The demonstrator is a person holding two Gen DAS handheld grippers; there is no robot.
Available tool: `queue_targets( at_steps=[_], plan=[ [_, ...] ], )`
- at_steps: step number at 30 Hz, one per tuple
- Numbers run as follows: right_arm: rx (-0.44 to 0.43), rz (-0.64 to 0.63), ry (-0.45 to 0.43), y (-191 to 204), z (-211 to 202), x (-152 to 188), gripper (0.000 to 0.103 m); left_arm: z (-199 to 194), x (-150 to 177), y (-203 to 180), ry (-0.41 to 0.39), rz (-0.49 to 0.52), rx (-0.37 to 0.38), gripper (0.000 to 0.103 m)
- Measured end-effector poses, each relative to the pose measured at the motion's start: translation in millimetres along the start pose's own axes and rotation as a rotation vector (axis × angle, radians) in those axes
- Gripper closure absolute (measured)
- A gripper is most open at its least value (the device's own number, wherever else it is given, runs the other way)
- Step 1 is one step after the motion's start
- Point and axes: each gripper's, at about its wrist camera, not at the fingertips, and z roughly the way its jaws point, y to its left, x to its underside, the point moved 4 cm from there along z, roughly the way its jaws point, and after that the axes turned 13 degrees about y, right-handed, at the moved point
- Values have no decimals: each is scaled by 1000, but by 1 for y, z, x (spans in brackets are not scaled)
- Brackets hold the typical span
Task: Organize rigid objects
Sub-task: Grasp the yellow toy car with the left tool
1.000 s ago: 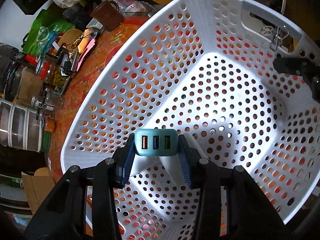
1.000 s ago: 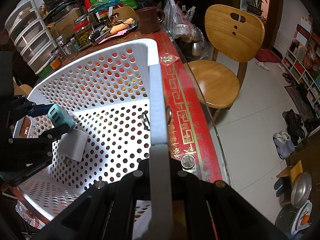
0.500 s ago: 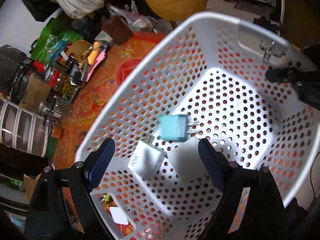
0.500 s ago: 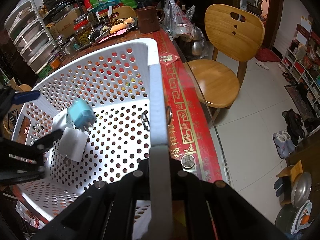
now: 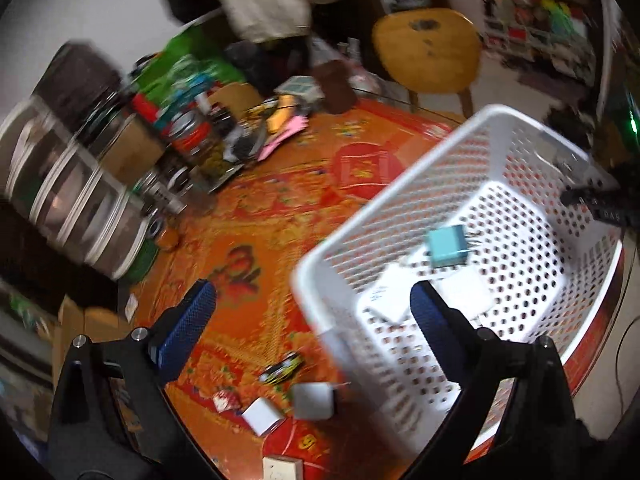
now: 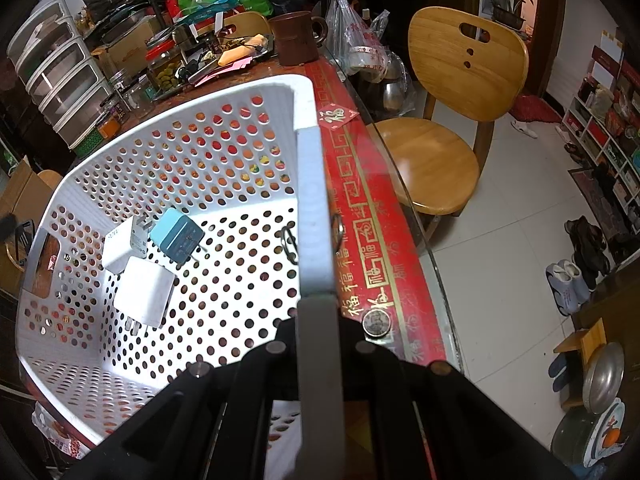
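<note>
Left gripper point(image 5: 308, 308) wide, empty, view blurred | right gripper point(image 6: 318, 328) clamps basket rim point(image 6: 310, 168), fingertips hidden

A white basket point(image 6: 192, 148) with round holes stands on the red table. Inside on its floor lie three chargers close together: a teal one point(image 6: 177, 236) tilted, prongs pointing to the right, and two white ones point(image 6: 120, 246) point(image 6: 145, 297) beside it. Outside, near the basket's corner, two more white chargers point(image 5: 312, 401) point(image 5: 262, 416) lie on the table.
</note>
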Motion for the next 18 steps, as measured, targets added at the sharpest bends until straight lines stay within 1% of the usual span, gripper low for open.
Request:
queue_targets(
  at_steps=[2,4,7,8,11,14,18],
  plan=[
    [1,-1,0,0,0,0,99,2,15,31,14,-68,0,5],
    [2,-4,-1,1,0,0,99,16,38,64,52,-137,17,2],
    [2,-4,0,1,0,0,99,41,65,89,101,-199,48,2],
    [1,-4,0,1,0,1,99,53,75,93,129,-205,60,2],
    [0,-3,-2,1,1,1,99,92,95,94,206,-216,64,2],
    [0,-2,-2,0,2,1,99,139,105,89,295,-260,162,2],
    [4,-6,0,1,2,1,99,178,108,84,358,-302,232,2]
  ],
)
